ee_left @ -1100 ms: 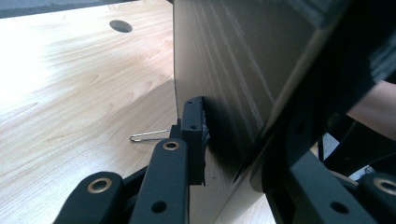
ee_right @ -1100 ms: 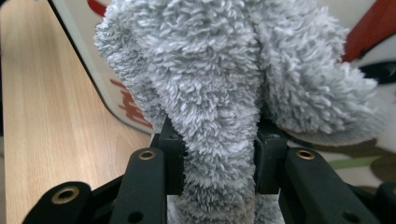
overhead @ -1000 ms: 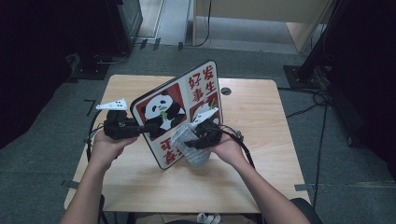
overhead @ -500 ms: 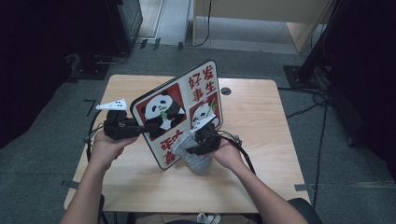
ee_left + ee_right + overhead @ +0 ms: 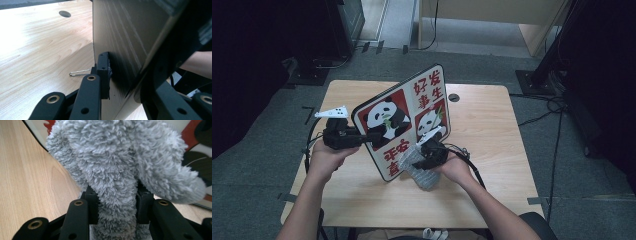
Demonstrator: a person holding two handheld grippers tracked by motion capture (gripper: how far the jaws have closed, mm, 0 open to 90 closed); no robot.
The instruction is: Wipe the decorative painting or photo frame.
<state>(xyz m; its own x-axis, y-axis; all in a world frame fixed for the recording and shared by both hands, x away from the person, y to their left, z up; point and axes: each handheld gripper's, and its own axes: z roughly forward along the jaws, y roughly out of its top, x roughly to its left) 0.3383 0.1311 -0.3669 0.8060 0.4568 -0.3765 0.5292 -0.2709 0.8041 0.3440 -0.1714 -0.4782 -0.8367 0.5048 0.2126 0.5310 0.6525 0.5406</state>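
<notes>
Left gripper at the left side of the table, clamped on the left edge of the panda board; one black pad pressed flat on its brown back. Board tilted up over the middle of the table, picture side up, with red and white squares. Small metal clip lying on the wood beside it. Right gripper near the board's lower right edge, squeezed tight on a fluffy grey cloth. Cloth bunched up between the jaws, touching the board's picture side.
</notes>
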